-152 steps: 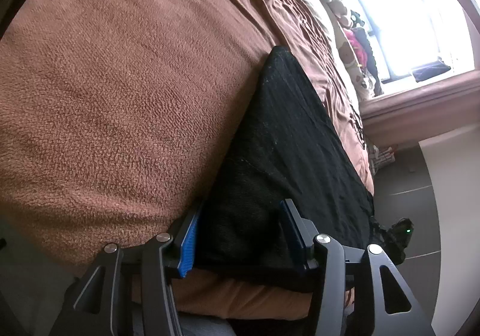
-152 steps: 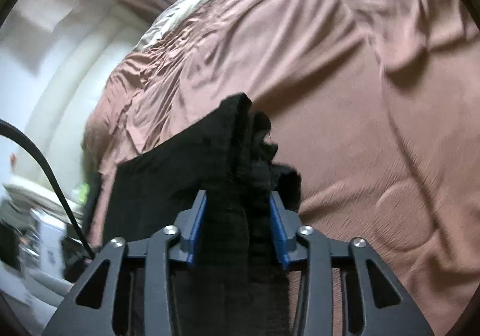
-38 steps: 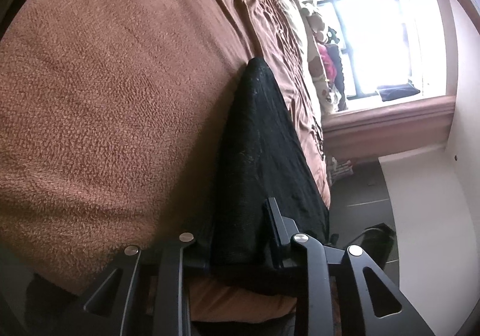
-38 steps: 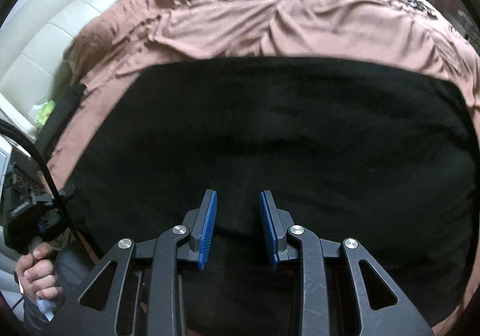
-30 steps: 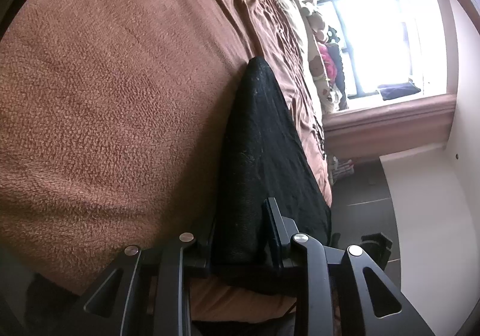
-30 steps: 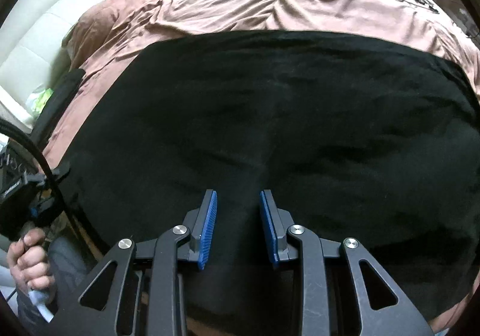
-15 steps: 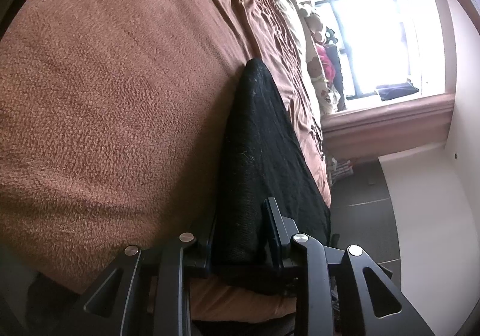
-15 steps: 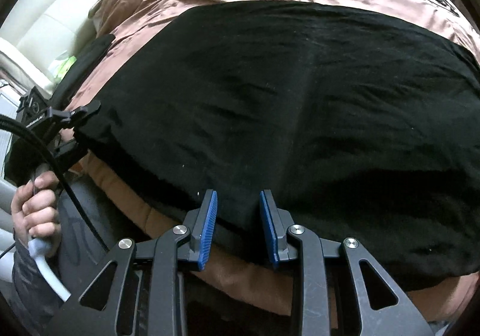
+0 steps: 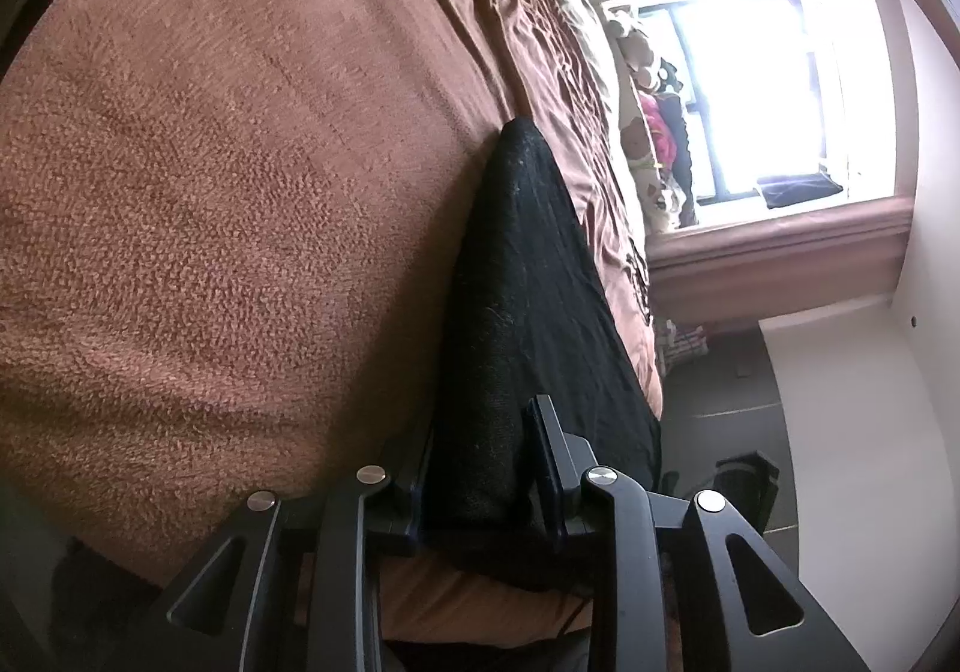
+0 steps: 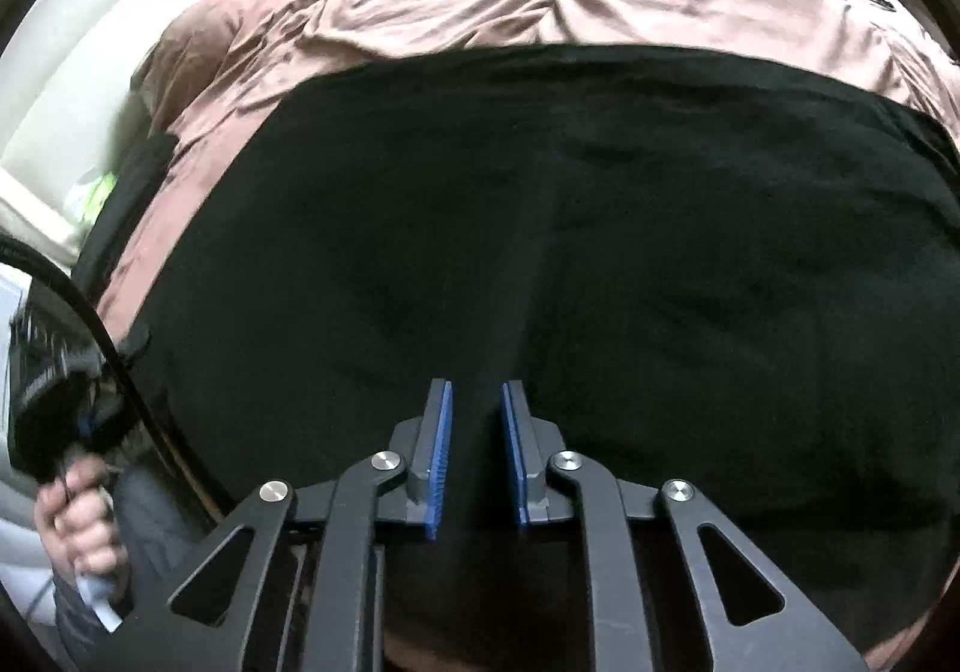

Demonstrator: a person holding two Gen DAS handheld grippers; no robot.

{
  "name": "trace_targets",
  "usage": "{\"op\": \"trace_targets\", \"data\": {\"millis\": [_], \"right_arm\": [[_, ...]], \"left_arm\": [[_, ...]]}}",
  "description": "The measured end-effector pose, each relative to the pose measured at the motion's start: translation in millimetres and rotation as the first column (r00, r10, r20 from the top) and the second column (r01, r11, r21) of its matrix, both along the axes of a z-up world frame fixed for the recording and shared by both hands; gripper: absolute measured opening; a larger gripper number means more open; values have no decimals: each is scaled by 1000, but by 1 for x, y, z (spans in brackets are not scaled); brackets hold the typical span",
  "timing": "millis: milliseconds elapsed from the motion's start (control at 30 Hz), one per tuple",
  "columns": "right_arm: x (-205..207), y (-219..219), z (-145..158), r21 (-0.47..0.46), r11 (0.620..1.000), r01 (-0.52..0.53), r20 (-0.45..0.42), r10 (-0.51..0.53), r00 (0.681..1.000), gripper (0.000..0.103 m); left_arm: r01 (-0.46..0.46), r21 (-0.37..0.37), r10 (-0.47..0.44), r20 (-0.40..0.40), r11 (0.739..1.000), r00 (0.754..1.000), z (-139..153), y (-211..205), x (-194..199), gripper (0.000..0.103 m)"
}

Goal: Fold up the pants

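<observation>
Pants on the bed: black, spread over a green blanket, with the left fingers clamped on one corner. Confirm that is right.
Not quite: the blanket is brown, not green, as the left wrist view shows. The rest holds: the pants are black, spread over it, and the left gripper has its fingers clamped on one corner.

Colours you're seeing
Black pants [image 10: 600, 228] on brown fleece bedspread [image 9: 240, 192]; your right tongs [image 10: 474, 453] carry blue ribbed pads.
</observation>
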State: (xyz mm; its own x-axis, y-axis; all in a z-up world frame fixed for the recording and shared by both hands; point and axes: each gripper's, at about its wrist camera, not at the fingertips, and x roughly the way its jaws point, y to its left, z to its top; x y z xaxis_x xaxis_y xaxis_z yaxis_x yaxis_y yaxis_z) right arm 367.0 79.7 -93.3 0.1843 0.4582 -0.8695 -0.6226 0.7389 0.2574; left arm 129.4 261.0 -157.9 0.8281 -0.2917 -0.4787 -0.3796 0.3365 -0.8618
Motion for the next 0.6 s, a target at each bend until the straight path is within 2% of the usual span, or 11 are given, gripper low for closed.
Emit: {"op": "trace_targets", "data": {"millis": [133, 233, 600], "right_arm": [[23, 10, -4, -6, 999, 39, 3, -39, 999, 13], [39, 16, -8, -7, 998, 57, -8, -57, 998, 9], [90, 38, -11, -15, 995, 101, -9, -101, 995, 9]], "left_arm": [[-2, -16, 2, -16, 1000, 1000, -3, 2, 1, 30], [-1, -7, 1, -26, 1000, 1000, -1, 1, 2, 30], [0, -10, 0, -45, 1000, 999, -2, -1, 11, 30]]}}
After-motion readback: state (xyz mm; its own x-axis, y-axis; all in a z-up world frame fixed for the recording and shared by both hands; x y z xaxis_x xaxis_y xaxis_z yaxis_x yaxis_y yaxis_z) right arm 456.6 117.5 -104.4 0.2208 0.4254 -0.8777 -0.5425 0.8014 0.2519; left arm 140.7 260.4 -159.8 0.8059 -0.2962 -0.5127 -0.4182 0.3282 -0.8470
